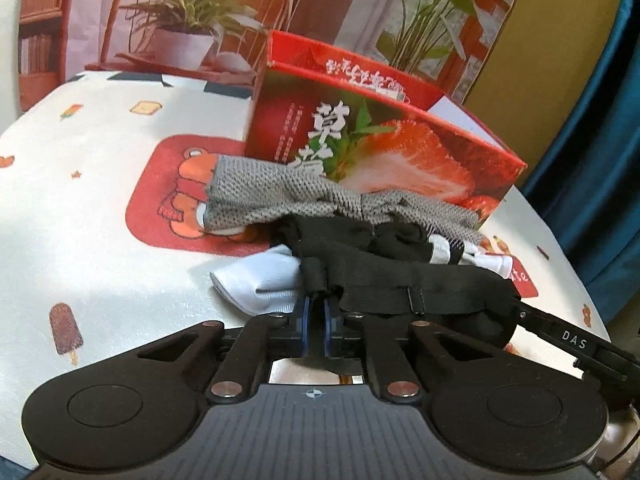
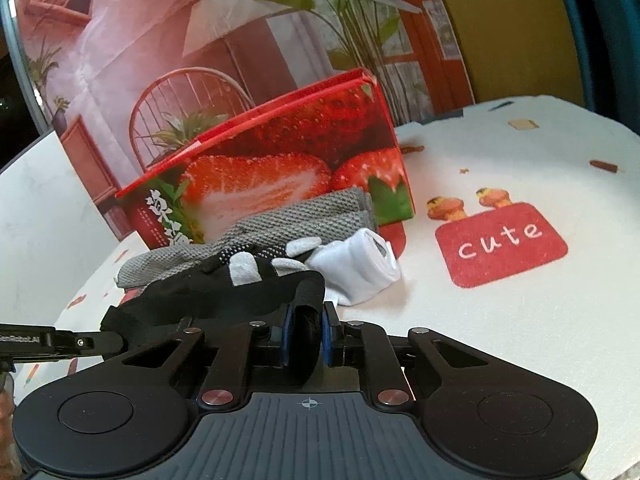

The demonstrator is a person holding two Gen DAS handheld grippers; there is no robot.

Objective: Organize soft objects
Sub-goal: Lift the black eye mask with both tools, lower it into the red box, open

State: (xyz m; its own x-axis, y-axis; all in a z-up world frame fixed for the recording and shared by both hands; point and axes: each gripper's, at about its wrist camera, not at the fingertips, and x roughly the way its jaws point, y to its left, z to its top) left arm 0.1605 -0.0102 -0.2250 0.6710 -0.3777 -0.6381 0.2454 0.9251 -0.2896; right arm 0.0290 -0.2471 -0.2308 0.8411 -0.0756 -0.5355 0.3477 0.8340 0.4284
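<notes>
A black fabric band (image 1: 400, 284) with a strap buckle stretches between my two grippers, just above the tablecloth. My left gripper (image 1: 316, 300) is shut on its rolled left end. My right gripper (image 2: 306, 312) is shut on the other end, where the black band (image 2: 224, 296) bunches between the blue pads. Each view also shows the other tool: the right gripper (image 1: 516, 306) and the left gripper (image 2: 116, 336). Behind the band lie a grey knit piece (image 1: 288, 192), a white sock (image 1: 256, 280) and a black glove with pale patches (image 2: 244, 268).
A red strawberry-printed box (image 1: 380, 140) stands open-topped just behind the pile, touching the grey knit piece (image 2: 288, 220). The table wears a white cartoon-print cloth (image 2: 520, 320). A printed backdrop of chairs and plants rises behind the table, with a blue curtain at the right.
</notes>
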